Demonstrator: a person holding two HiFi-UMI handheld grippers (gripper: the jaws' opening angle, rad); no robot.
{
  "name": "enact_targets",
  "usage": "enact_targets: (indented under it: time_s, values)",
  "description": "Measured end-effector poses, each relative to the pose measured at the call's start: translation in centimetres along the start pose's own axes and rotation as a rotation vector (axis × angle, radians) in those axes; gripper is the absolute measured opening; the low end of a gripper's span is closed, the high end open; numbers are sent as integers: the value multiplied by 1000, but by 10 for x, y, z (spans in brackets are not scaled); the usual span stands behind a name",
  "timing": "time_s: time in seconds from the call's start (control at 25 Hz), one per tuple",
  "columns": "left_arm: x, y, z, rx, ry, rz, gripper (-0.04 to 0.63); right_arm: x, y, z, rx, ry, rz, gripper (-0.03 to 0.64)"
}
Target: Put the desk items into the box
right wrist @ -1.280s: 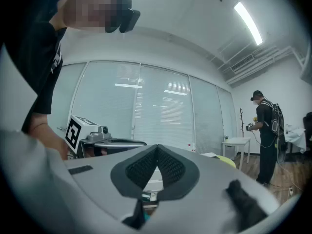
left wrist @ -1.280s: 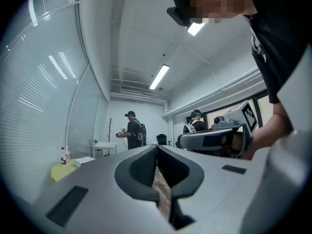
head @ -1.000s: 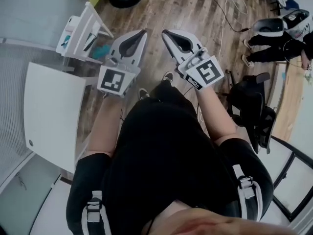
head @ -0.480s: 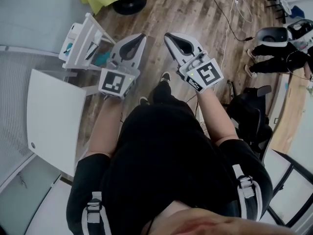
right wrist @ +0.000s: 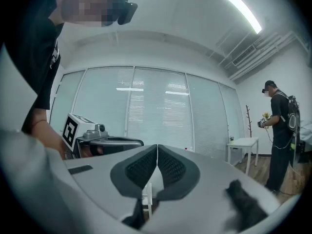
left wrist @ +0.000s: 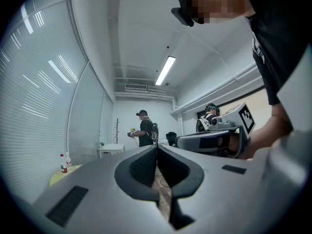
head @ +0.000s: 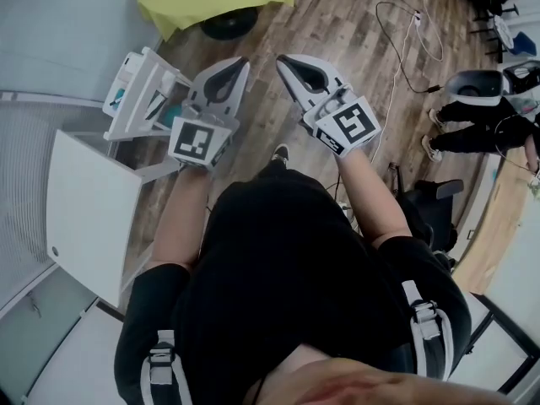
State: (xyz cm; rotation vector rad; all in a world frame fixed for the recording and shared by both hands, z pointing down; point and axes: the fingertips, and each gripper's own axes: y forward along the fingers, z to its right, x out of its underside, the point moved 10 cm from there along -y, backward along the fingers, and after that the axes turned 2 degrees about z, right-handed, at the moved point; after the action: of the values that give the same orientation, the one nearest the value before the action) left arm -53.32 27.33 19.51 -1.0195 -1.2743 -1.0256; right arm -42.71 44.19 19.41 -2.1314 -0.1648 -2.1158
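The grey plastic left gripper (head: 241,62) and right gripper (head: 284,60) have their jaws together, empty. Both hover above a brown wooden floor (head: 337,11).

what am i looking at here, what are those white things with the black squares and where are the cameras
No robot here: a person in black clothes holds two white hand-held tools. The left tongs and right tongs are both closed and hold nothing. The black-and-white square marker cubes are part of the tools. The head view comes from a camera on the person's head, looking down over their body at the brown wooden floor. The left and right gripper views come from cameras riding on each tool, looking along its closed tips into the room. No work surface lies under the tools; to the left stand a white rectangular tabletop and a white slatted rack with something teal in it. A second person in dark clothes stands far off.
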Motion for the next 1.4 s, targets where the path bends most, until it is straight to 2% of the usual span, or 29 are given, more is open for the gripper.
enact_targets:
  time_s: [0.32,0.44,0.72,0.92,1.4]
  values:
    - [6,55,-1,-35,-14,-14,14,8,5,60,-44,19,-10,17]
    - [9,69,-10,-50,-48,-15,14,9,11,76,-44,27,-4,17]
    - [21,95,-40,-59,-59,-20,14,16,40,107,-42,27,-14,18]
    - [28,117,-86,-52,-54,-5,14,22,81,135,-31,39,-27,17]
    - [40,179,-226,-18,-72,-3,14,26,213,199,9,22,-74,17]
